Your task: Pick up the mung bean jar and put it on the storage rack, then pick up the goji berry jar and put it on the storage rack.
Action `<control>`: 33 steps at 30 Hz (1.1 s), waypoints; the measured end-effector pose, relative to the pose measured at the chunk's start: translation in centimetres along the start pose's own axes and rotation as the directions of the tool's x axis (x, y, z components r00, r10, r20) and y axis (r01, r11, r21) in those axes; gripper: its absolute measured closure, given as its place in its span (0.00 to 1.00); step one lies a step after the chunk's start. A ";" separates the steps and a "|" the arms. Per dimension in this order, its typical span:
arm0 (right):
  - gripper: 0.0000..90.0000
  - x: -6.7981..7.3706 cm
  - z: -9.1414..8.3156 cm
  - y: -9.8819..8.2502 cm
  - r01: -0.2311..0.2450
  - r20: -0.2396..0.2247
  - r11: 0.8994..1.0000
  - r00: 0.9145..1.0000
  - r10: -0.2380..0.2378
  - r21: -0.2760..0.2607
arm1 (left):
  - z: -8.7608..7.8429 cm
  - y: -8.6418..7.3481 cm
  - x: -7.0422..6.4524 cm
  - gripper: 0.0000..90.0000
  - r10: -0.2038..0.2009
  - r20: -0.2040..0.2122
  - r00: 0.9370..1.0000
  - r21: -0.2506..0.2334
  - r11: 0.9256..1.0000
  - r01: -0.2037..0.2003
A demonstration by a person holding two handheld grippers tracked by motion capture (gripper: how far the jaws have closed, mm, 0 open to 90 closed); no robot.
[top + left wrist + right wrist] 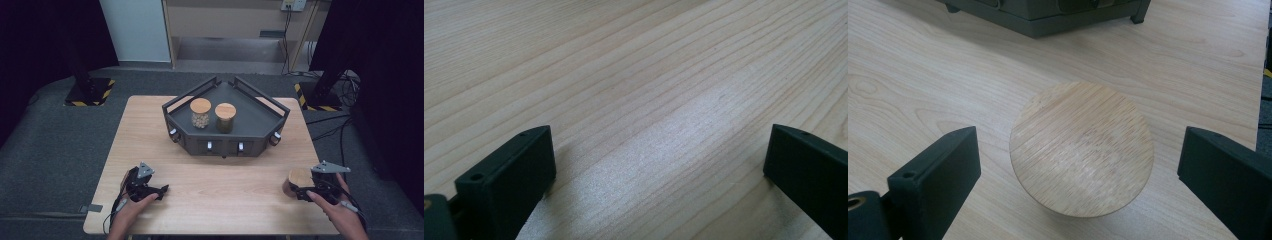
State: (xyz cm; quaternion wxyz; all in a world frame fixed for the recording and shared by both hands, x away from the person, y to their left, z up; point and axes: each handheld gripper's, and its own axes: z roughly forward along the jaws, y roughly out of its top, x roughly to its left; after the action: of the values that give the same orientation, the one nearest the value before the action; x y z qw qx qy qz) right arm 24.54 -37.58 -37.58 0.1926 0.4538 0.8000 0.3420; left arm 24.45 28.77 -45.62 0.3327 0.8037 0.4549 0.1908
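The wooden-lidded jar (1082, 149) stands between the jaws of the right claw (1078, 170), which gapes wide, untouching.

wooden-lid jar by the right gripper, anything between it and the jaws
Nothing visible. The right gripper has its jaws open on either side of the wooden-lid jar, with bare table in the gaps.

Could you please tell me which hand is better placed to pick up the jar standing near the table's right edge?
The right. Its claw hangs open just above that jar's wooden lid, one jaw either side. The left claw is open over bare table at the far side.
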 end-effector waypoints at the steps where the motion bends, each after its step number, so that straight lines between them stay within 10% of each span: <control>1: 0.04 0.0 0.1 -0.2 0.001 -0.002 1.000 1.000 -0.001 0.000 | 0.0 0.0 0.0 0.00 0.000 0.000 1.000 0.000 1.000 0.000; 33: 0.04 -0.3 1.4 -2.0 -0.026 -0.009 0.999 1.000 0.026 0.037 | 0.0 0.0 0.0 0.00 0.000 0.000 1.000 0.000 1.000 0.000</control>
State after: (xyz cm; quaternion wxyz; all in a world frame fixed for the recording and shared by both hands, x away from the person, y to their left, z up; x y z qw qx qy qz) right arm 24.38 -38.04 -40.02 0.1762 0.4662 0.8009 0.3319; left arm 24.45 28.77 -45.62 0.3328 0.8036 0.4550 0.1910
